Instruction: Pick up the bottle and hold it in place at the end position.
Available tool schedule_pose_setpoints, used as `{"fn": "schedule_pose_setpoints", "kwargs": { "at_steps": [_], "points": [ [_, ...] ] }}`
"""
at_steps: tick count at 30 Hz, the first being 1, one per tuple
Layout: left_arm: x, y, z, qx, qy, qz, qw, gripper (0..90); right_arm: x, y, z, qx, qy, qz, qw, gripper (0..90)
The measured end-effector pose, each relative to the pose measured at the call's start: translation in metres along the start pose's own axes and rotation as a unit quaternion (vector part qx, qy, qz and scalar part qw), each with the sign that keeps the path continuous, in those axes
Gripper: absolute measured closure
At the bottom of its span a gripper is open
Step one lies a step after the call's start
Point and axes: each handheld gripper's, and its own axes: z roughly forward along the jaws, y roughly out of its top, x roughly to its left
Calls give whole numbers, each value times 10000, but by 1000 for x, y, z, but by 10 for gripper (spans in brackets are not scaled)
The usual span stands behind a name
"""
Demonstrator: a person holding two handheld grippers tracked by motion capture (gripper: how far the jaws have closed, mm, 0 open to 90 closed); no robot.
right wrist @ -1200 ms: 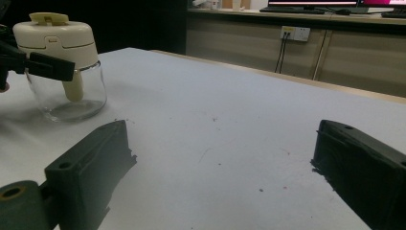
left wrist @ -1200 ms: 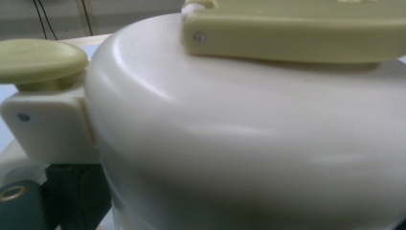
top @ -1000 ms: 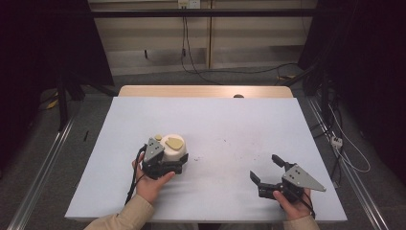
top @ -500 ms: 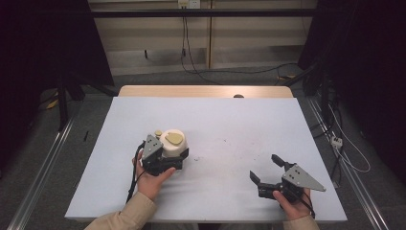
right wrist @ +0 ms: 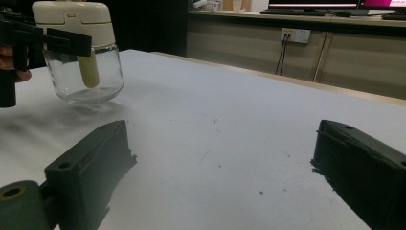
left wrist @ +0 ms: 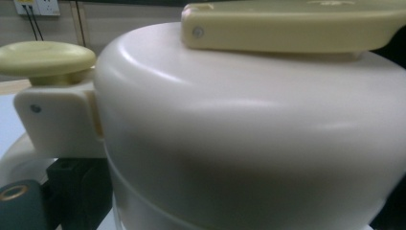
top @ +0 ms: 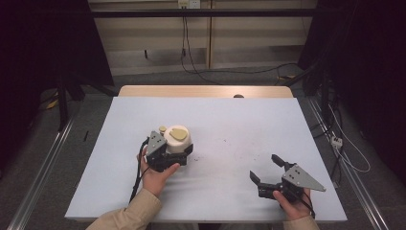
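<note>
A glass jar (top: 178, 139) with a cream lid and a pale yellow knob and handle stands left of the table's middle. My left gripper (top: 173, 152) is shut on it just under the lid. In the left gripper view the cream lid (left wrist: 249, 120) and the yellow knob (left wrist: 45, 57) are very close. The right gripper view has the jar (right wrist: 84, 72) at the upper left, with a black finger (right wrist: 67, 40) across its neck and a yellow stem inside. My right gripper (top: 265, 167) rests open near the front right, jaws wide apart (right wrist: 225, 158), nothing between them.
The pale blue table top (top: 215, 115) has a few dark specks near its middle. A wooden strip (top: 206, 91) runs along the far edge, with a small dark object (top: 238, 96) on it. Cables (top: 344, 153) lie on the floor to the right.
My left gripper has moved the jar slightly away from the person and a little to the right. The right gripper has stayed where it was, still open.
</note>
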Motion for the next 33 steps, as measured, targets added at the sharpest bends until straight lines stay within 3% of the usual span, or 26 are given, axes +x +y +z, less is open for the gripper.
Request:
{"fn": "schedule_pose_setpoints", "kwargs": {
  "at_steps": [23,33],
  "points": [
    [2,12,26,175,-146,-152,9996,55,0,-1,-1,5,-12,6,10000,47],
    [-1,15,39,283,-244,-64,9993,55,-1,-1,-2,12,-40,29,10000,47]
  ]
}}
